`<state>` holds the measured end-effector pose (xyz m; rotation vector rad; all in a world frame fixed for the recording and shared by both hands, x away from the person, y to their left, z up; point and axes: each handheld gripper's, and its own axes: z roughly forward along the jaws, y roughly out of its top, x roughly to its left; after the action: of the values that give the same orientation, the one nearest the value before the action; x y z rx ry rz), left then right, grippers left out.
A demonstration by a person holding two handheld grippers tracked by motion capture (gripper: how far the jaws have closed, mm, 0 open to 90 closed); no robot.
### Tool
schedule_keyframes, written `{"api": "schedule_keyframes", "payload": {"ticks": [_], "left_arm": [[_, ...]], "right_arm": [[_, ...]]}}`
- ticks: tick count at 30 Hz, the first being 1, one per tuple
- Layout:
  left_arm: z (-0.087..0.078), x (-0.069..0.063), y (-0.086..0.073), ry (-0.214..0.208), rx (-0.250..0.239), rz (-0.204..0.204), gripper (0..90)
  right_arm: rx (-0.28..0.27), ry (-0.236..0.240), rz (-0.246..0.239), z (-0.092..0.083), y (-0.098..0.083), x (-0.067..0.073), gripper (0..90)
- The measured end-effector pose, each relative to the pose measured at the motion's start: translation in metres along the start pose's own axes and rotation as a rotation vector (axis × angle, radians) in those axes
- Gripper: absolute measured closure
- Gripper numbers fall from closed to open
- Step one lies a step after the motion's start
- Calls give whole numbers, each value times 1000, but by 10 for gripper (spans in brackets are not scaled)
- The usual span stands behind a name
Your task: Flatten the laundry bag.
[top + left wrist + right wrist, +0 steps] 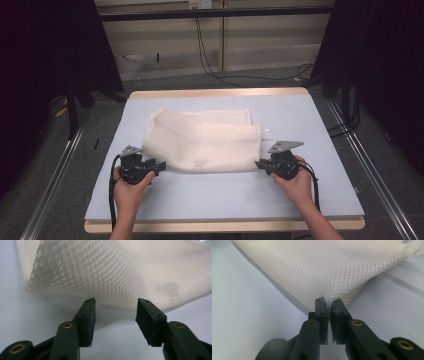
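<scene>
Cream mesh cloth [202,140] folded, our right gripper [329,305] pinches its corner while our left gripper [115,311], jaws spread, must let go cleanly.

A cream mesh cloth [202,140] lies folded flat. Its near right corner is pinched between the right gripper's fingers [322,312]. Its near left edge sits just beyond the left gripper's parted fingers [87,315], untouched.

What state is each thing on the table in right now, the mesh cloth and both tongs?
mesh cloth: folded over, lying flat on the table, near right corner pinched.
left tongs: open, jaws apart just short of the cloth's edge, nothing between them.
right tongs: shut on the mesh cloth's corner.
</scene>
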<state>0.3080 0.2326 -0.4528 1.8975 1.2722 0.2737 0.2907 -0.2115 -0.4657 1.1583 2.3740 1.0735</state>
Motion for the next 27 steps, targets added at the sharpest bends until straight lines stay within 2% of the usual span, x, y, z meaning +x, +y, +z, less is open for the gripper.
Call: {"api": "schedule_keyframes", "payload": {"ticks": [1, 3, 5, 7, 9, 13, 16, 20, 24, 27], "left_arm": [[-1, 0, 0, 15, 3, 5, 465], [-3, 3, 1, 21, 14, 12, 390], [-6, 4, 1, 30, 17, 10, 379], [-10, 8, 2, 43, 18, -2, 348], [-15, 11, 3, 59, 13, -10, 325], [-24, 17, 5, 97, -20, -36, 281], [-28, 22, 9, 95, -51, -47, 265], [-22, 27, 14, 102, -36, -1, 274], [-15, 28, 17, 88, -53, 23, 341], [-9, 26, 17, 79, -42, 43, 426]], "right_arm": [[-1, -2, -6, 0, 0, -1, 841], [-5, -2, 15, 1, 0, -1, 814], [-9, -2, 19, 2, 0, -1, 793], [-11, -13, 18, 4, 0, -1, 707], [3, -25, 42, 6, 0, 0, 585], [7, -25, 24, 9, 0, 2, 545], [4, -11, 38, 9, 1, 3, 546], [22, 18, 56, 11, 1, 4, 593], [25, 27, 39, 13, 2, 1, 669], [29, 38, 33, 14, 2, -1, 751]]}}
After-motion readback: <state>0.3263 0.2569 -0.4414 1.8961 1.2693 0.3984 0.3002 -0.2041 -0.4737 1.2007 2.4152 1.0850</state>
